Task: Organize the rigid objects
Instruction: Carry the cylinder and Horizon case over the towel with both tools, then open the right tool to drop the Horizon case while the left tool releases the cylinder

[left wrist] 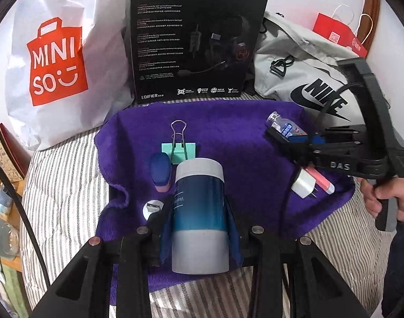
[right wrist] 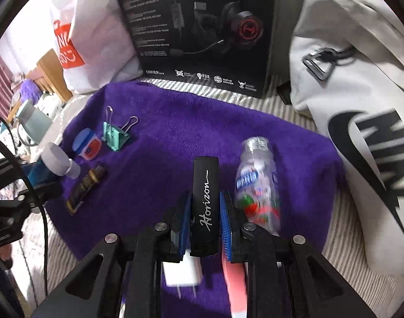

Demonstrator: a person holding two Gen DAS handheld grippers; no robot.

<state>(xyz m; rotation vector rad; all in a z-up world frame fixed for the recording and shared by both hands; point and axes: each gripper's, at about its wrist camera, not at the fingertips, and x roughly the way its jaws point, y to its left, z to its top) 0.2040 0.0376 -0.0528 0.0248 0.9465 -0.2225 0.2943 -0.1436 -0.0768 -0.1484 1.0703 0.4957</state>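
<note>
Grippers work above a purple towel [left wrist: 255, 137]: the left gripper [left wrist: 199, 228] clamps a blue-and-white bottle [left wrist: 199, 212], the right gripper [right wrist: 204, 217] a black "Horizon" case [right wrist: 205, 204]. A green binder clip [left wrist: 178, 149], white charger [left wrist: 304, 184] and clear bottle [right wrist: 257, 180] lie nearby.

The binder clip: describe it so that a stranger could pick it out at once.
Start at the purple towel spread over the striped bedding, in front of the upright black headset box. On the towel's left part lies the binder clip, beside a small blue-lidded jar. It alone is mint green, with two silver wire handles.
</note>
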